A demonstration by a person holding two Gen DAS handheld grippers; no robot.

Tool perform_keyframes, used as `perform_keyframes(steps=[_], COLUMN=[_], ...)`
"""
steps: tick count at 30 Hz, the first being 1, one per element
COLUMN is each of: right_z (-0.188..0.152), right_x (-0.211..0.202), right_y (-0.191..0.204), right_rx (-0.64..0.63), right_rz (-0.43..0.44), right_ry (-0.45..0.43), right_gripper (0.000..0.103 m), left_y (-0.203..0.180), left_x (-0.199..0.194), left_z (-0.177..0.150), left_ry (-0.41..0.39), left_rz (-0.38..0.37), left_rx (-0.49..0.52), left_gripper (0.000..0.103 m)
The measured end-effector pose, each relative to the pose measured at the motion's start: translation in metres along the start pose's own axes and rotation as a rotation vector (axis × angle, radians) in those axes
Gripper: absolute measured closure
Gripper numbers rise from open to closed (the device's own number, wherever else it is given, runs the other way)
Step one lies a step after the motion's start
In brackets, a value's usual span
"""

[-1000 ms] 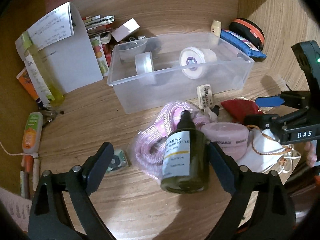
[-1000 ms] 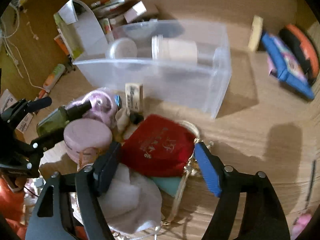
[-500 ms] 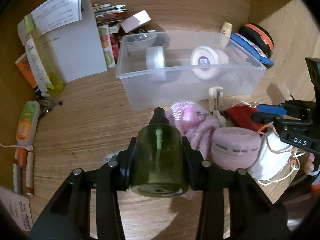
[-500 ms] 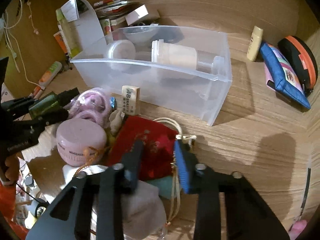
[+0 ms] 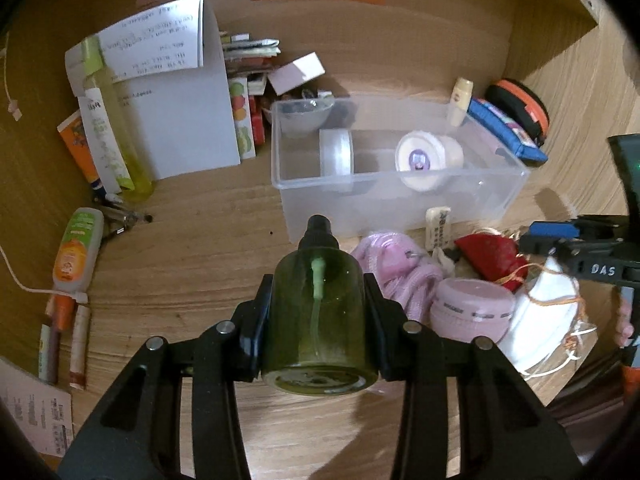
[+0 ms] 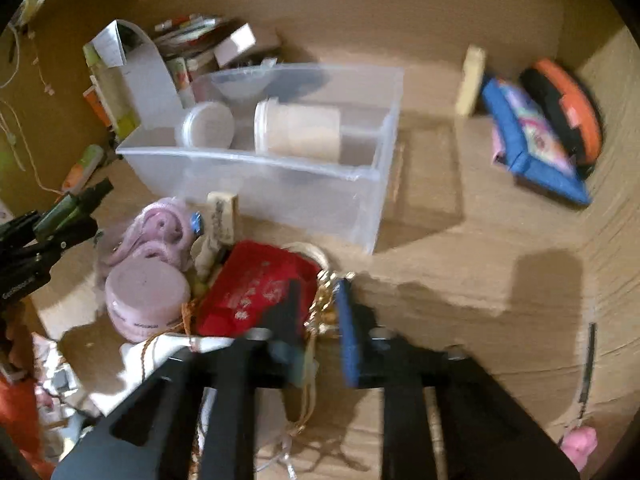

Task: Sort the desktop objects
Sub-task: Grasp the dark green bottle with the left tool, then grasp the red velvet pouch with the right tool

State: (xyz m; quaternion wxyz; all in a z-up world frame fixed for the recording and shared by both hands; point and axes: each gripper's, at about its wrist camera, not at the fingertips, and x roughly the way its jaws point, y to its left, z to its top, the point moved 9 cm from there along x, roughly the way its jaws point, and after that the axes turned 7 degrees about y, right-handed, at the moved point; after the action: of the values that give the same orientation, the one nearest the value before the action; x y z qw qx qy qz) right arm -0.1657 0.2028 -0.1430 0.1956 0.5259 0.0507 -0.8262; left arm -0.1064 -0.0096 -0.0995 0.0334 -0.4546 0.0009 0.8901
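My left gripper (image 5: 318, 280) is shut on a dark green pump bottle (image 5: 320, 320), held base towards the camera just above the wooden desk. Beyond it stands a clear plastic bin (image 5: 400, 196) holding a white jar (image 5: 428, 160) and a round clear tub (image 5: 336, 156). In the right wrist view, which is blurred, my right gripper (image 6: 320, 292) is at the edge of a red pouch (image 6: 256, 288). Its jaws are opening, with a gold cord (image 6: 322, 312) in the gap between them. A pink jar (image 6: 146, 300) lies left of the pouch.
A pink coiled rope (image 5: 392, 256), an eraser (image 5: 438, 226) and a white mask (image 5: 548, 320) crowd the bin's front. Papers, tubes and boxes (image 5: 180, 120) line the left and back. A blue pouch (image 6: 532, 140) and a black-orange case (image 6: 568, 112) lie at the right wall.
My left gripper closed on the green bottle and lifted it, base now towards the camera. My right gripper closed at the red pouch's edge, then widened again.
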Motion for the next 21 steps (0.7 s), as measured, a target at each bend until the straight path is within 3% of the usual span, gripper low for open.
perform_keyframes(steps=[1,2,8,13,15,18,21], right_z=[0.001,0.002,0.006,0.002,0.002,0.003,0.002], right_x=[0.002,0.004,0.021,0.034,0.037,0.042,0.04], right_y=[0.0,0.001,0.014,0.023,0.024,0.021,0.023], right_rx=[0.005,0.008,-0.017,-0.088,-0.083,-0.063,-0.063], right_rz=[-0.002,0.002,0.047,-0.036,-0.032,-0.006,0.003], right_ry=[0.006,0.017,0.103,0.132,0.133,0.131,0.115], right_gripper=[0.053,0.051,0.05,0.05,0.05,0.055,0.072], left_y=[-0.001,-0.002,-0.006,-0.007,-0.008,-0.008,-0.008], left_x=[-0.002,-0.003,-0.008,-0.007,-0.007,-0.006,-0.007], left_z=[0.0,0.0,-0.004,-0.005,-0.005,-0.003,-0.002], left_ry=[-0.006,-0.01,-0.015,-0.013,-0.012,-0.013,-0.017], left_rz=[-0.003,-0.008,-0.031,-0.038,-0.041,-0.046,-0.051], left_rx=[-0.003,-0.004,-0.008,-0.005,-0.005,-0.01,-0.019], left_gripper=[0.062,0.062,0.062,0.062,0.062,0.062,0.062])
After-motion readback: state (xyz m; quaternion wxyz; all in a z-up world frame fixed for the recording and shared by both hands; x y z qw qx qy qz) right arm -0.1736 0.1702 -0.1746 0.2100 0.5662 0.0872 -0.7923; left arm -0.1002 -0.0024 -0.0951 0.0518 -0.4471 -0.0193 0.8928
